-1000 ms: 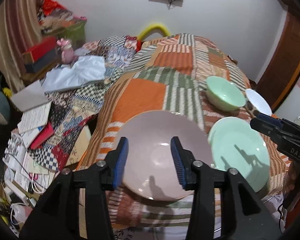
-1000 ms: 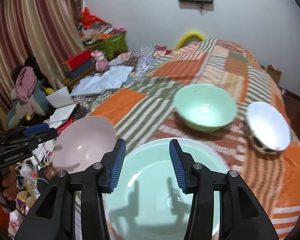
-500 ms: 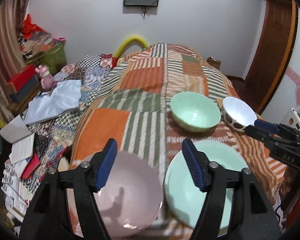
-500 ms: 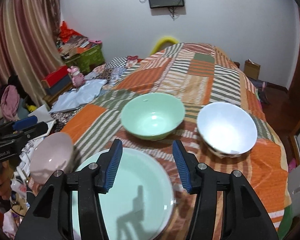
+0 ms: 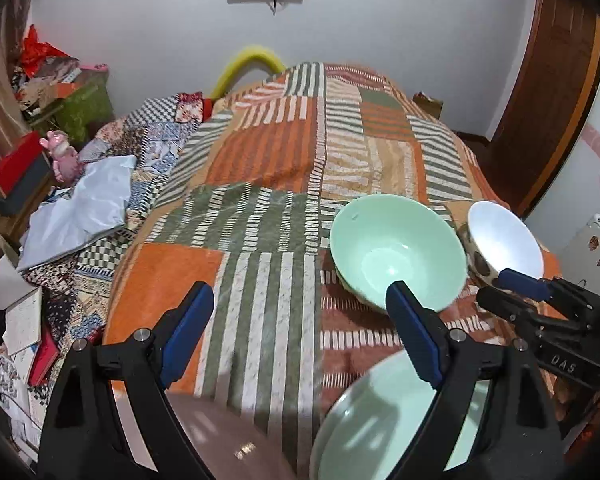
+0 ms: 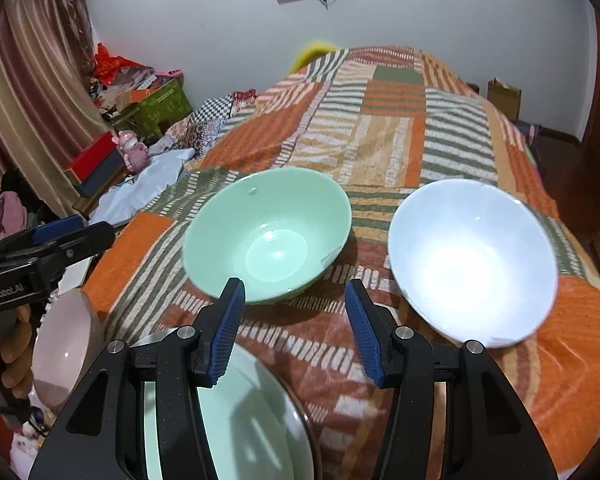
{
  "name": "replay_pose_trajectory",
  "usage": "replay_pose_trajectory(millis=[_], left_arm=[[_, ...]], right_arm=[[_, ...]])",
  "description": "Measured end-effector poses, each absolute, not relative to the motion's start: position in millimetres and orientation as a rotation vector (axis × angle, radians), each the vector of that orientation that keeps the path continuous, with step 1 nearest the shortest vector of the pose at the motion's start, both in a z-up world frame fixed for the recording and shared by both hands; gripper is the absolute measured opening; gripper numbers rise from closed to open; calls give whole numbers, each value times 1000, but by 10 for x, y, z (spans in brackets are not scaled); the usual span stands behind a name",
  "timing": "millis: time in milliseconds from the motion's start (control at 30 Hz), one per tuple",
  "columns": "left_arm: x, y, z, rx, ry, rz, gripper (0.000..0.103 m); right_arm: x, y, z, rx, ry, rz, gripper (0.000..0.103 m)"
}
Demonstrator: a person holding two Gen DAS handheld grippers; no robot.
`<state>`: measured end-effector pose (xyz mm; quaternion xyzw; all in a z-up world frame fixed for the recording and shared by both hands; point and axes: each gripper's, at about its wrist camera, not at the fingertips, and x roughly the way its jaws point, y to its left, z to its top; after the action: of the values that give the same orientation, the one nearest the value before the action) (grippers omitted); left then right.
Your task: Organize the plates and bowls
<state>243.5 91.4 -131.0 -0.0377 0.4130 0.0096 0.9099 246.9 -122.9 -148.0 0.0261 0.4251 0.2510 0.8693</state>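
On the patchwork bedspread stand a mint green bowl (image 5: 396,252) (image 6: 268,240) and, to its right, a white bowl (image 5: 504,240) (image 6: 472,260) with a spotted outside. Nearer me lie a green plate (image 5: 380,420) (image 6: 240,420) and, left of it, a pink plate (image 5: 228,440) (image 6: 60,344). My left gripper (image 5: 300,320) hovers over the bedspread just left of the green bowl. Its jaws are opening, with nothing between them. My right gripper (image 6: 294,308) is open and empty above the green plate's far edge, in front of both bowls.
The bed's left edge drops to a floor cluttered with books and papers (image 5: 24,320). A grey cloth (image 5: 80,208) and a pink toy (image 5: 62,160) lie left of the bed. A wooden door (image 5: 548,100) stands at the right. A person's hand (image 6: 16,344) holds the left gripper.
Both grippers moved forward over the bed, so the plates slid to the bottom of the views and the bowls came nearer. The left jaws widened a lot, the right jaws slightly.
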Motion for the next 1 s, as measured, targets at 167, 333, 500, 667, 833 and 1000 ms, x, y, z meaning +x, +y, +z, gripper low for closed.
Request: replay_pose_trajectory(millis=[167,333,500,667,833,1000], left_arm=[[2764,850,-1524,-50,905,-10,88],[3010,781,-1715,-30,971,-42,75],[3168,750,-1841,-32,1012,-54,61],[3281,695,-1991,-46,1068,-91,44],[3284,590,-2028,-44,1076,-144,21],[3188,581,-1977,-39,1070,-136,21]], right_arm=[[2589,-1171,-1605,55,928,518,48],[2671,-1152,-1664,73,960,528,48],[2749,-1046,-1710,57,979,536,48],[2817,-1065,-1744,78,990,533,38],[2849,-1058,-1739,75,993,526,34],[2816,-1033,-1732,56,1007,539,34]])
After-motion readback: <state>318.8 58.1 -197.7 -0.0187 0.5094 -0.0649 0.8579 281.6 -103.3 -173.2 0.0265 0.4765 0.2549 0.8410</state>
